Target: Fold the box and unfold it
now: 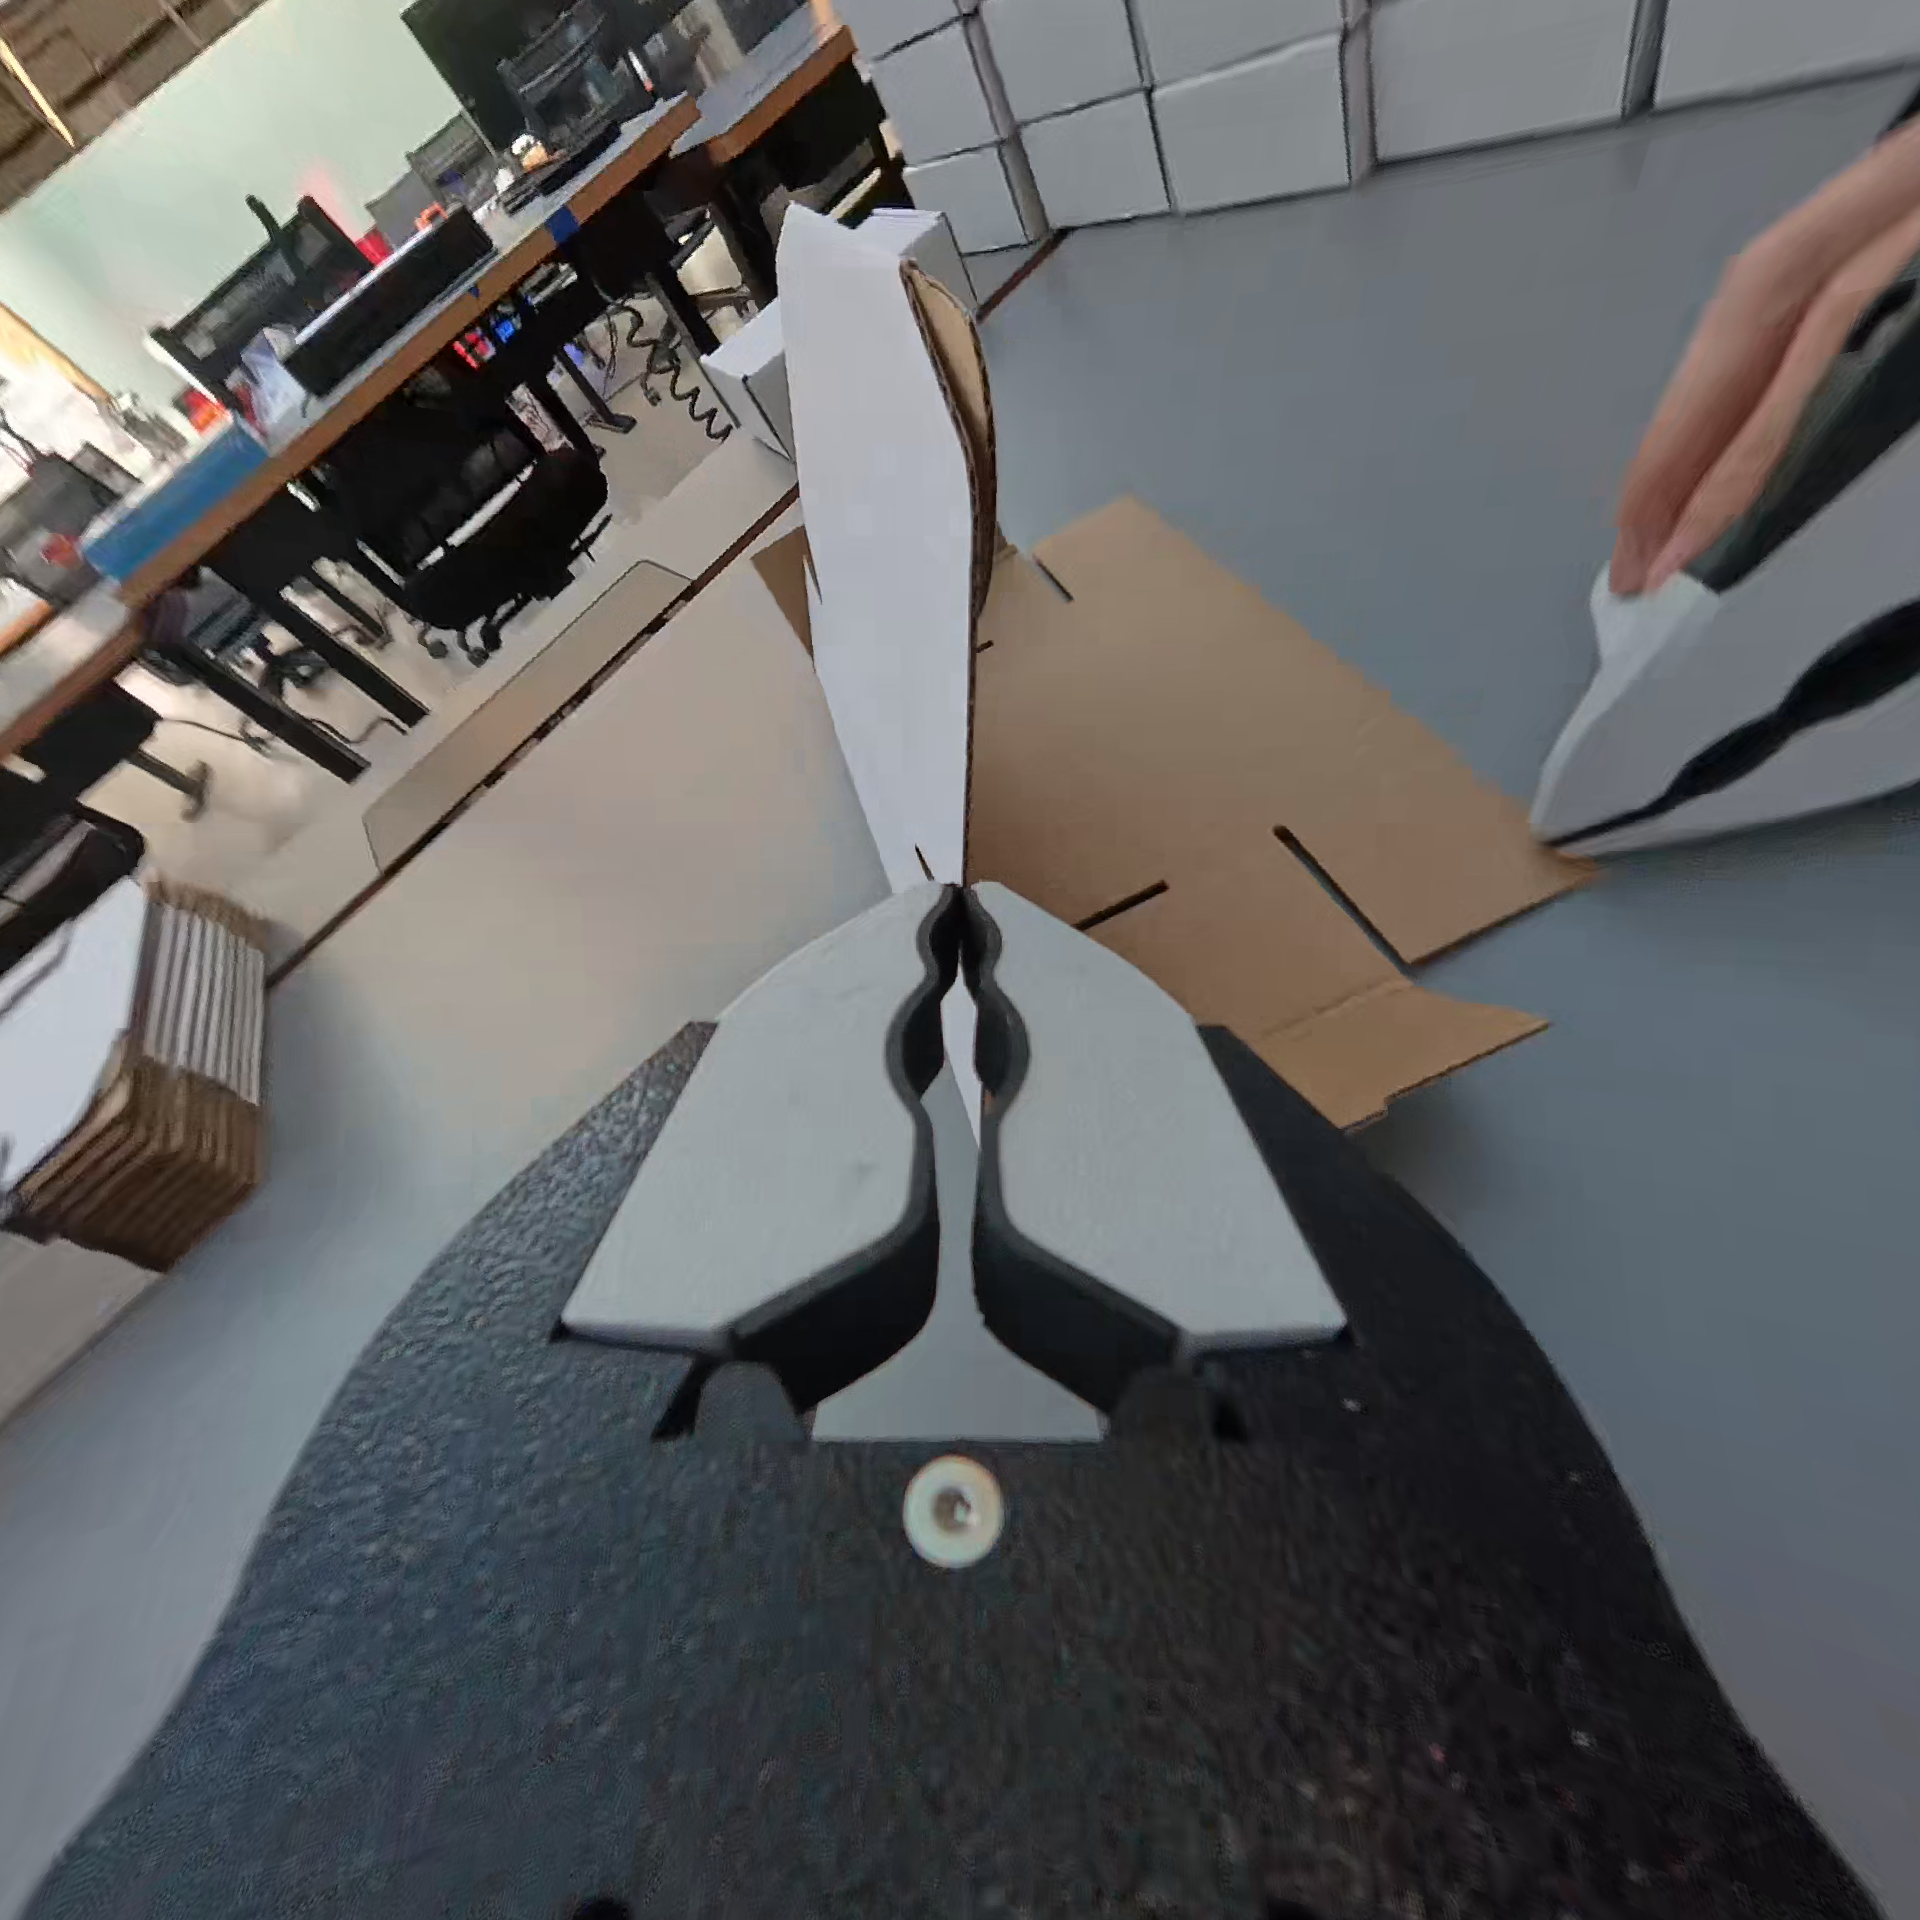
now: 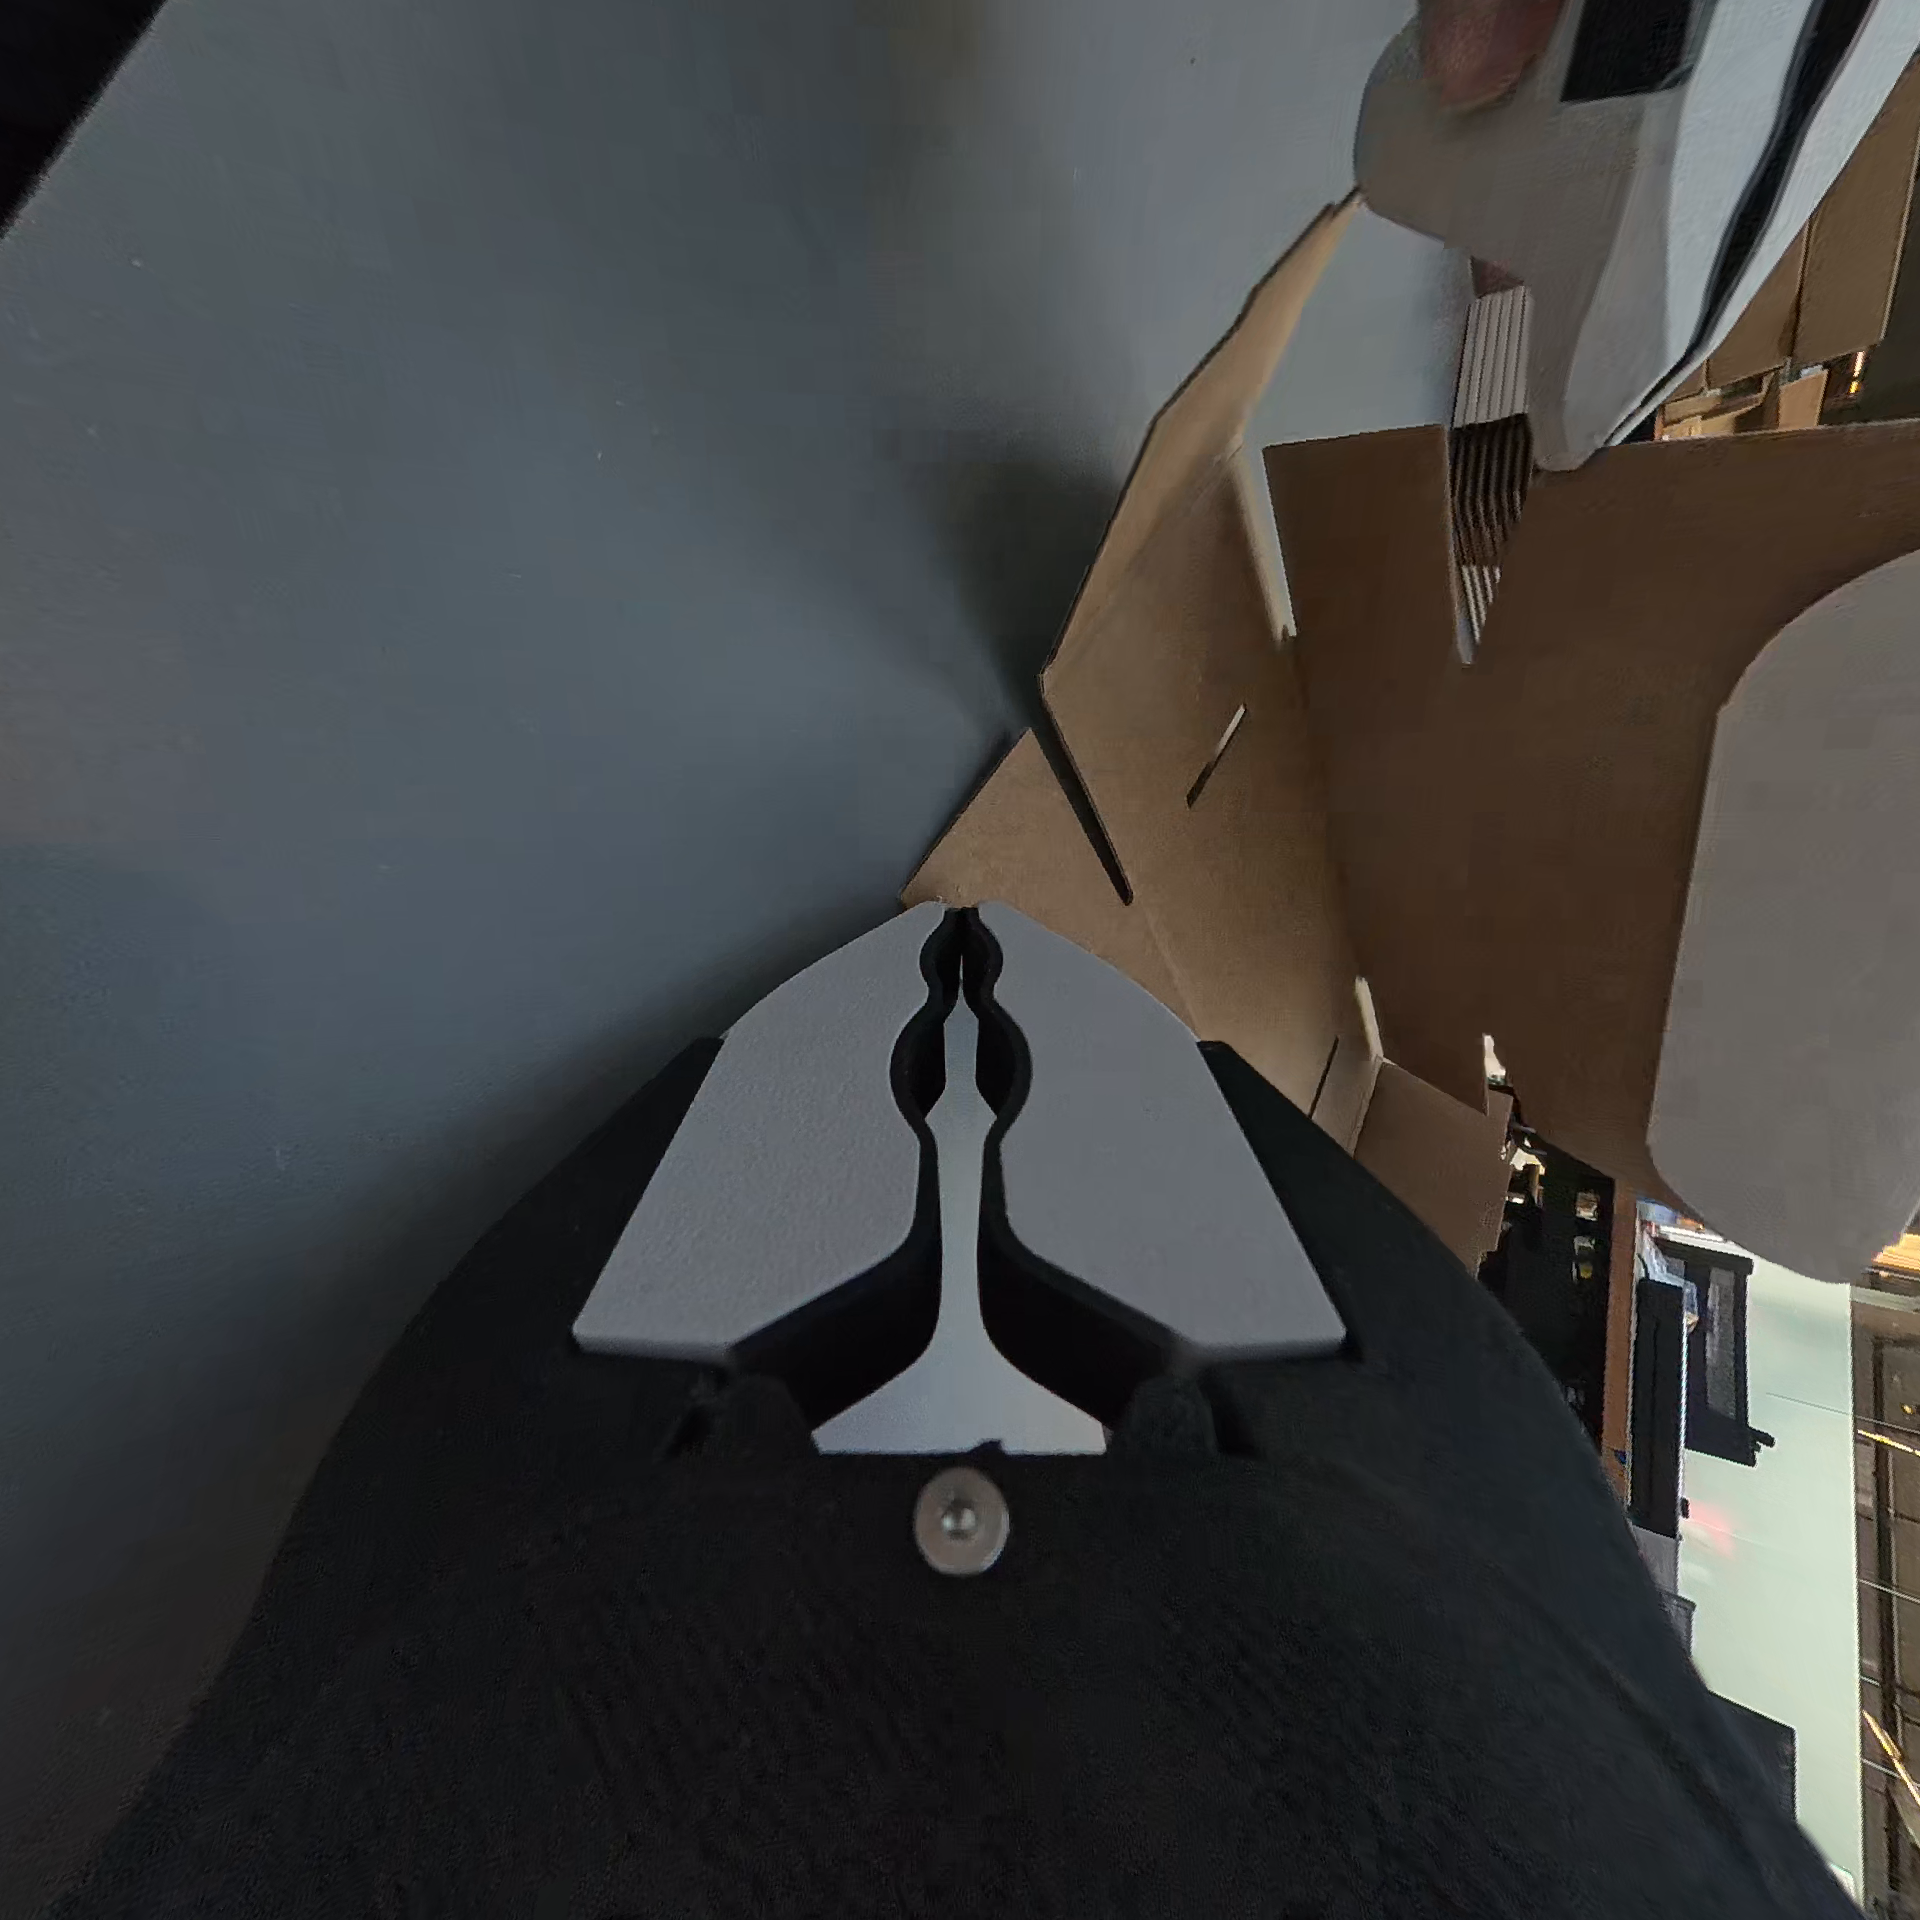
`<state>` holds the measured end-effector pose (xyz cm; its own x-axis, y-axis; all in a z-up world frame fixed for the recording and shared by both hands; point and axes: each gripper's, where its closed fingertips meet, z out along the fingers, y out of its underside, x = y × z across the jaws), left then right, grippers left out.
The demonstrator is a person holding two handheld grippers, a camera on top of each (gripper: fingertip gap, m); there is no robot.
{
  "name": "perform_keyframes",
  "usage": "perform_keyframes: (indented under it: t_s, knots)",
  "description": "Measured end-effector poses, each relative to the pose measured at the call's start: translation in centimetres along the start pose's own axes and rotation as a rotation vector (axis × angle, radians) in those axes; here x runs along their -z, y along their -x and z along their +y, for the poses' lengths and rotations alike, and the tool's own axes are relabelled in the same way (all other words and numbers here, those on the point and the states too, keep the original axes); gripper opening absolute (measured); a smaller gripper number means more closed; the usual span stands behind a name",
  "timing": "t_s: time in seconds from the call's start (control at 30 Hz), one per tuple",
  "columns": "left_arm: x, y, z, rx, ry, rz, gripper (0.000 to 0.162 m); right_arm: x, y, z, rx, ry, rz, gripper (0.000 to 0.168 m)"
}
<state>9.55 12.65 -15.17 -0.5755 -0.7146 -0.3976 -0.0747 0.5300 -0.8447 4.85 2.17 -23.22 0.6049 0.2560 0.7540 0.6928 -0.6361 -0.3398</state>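
Note:
The flat box blank (image 1: 1226,748), brown inside and white outside, lies open on the grey table (image 1: 1558,416). My left gripper (image 1: 961,894) is shut on the edge of one long flap (image 1: 883,540) and holds it upright, white side to the left. My right gripper (image 2: 961,914) is shut, with its tips at a corner of the box blank (image 2: 1195,831) near the table surface. It also shows in the left wrist view (image 1: 1558,826), held by a hand (image 1: 1766,395) at the blank's right corner. The left gripper shows far off in the right wrist view (image 2: 1558,447).
A stack of flat box blanks (image 1: 156,1091) stands at the left table edge. A wall of folded white boxes (image 1: 1247,114) runs along the back. Desks (image 1: 416,364) and black chairs (image 1: 488,520) stand beyond the table on the left.

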Motion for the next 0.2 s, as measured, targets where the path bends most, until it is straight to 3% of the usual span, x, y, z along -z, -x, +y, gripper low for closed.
perform_keyframes:
  t_s: [0.1,0.2]
  knots:
    - [0.0,2.8,0.4,0.469,-0.04,0.052,0.0,0.0,0.0,0.0,-0.013,-0.005,-0.013,0.0]
    - [-0.5,5.6,3.2,0.913,-0.01,0.045,0.0,-0.1,0.0,0.0,-0.038,-0.013,-0.039,0.0]
